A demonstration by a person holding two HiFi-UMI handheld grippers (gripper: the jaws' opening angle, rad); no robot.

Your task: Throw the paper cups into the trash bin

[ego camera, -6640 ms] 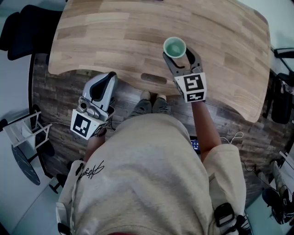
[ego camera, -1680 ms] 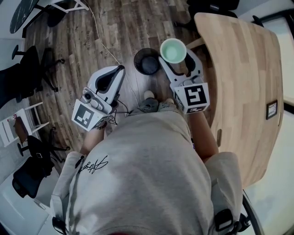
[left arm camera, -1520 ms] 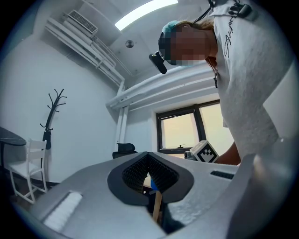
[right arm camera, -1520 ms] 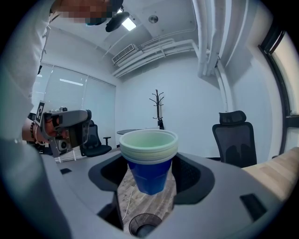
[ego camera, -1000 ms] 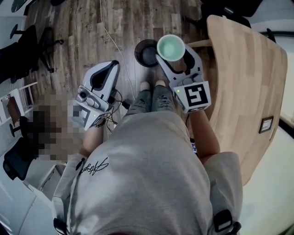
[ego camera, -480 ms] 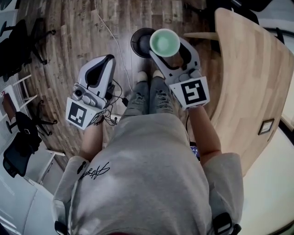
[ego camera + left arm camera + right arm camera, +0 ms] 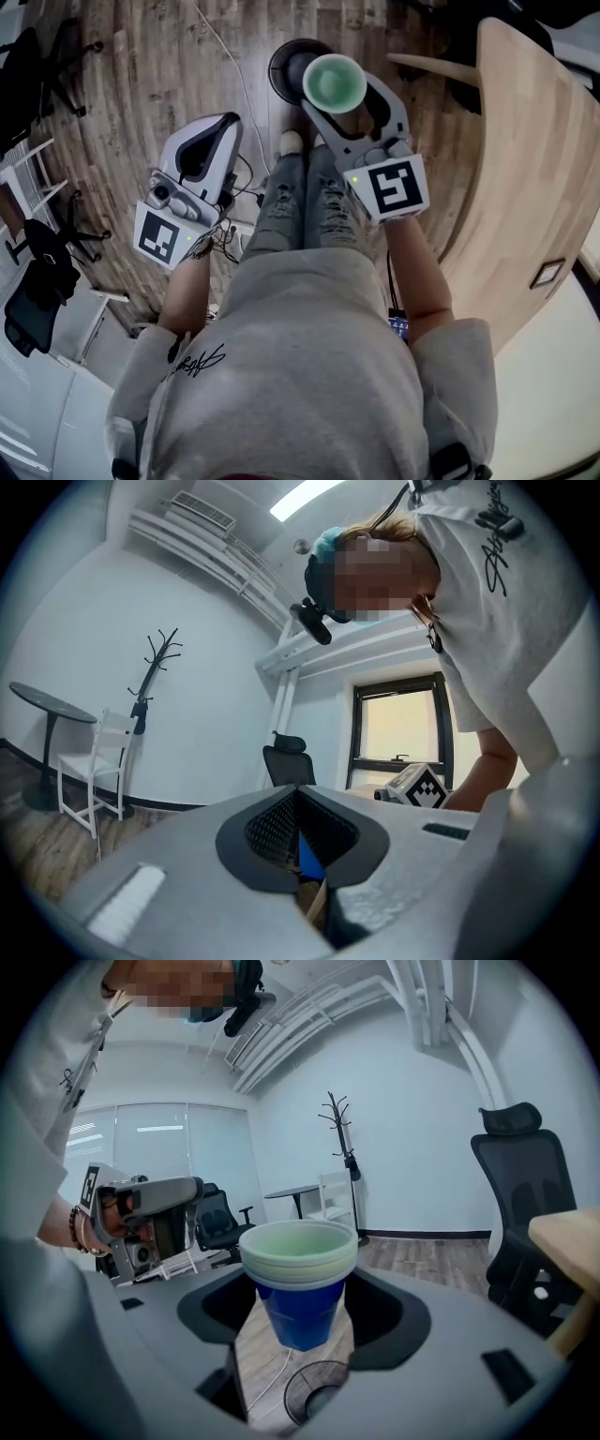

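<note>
Where paper cups point(image 7: 334, 82) overlap it, trash bin point(image 7: 284, 67) partly hidden.

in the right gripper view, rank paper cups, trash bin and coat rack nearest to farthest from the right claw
1. paper cups: held in the right claw, centre.
2. trash bin: on the floor, just below the cups.
3. coat rack: against the far wall, behind the cups.

Both arms reach forward, the right gripper point(image 7: 337, 90) ahead with jaws clamped on the paper cups point(image 7: 334, 81), the left gripper point(image 7: 217, 127) nearer the body, jaws together.
</note>
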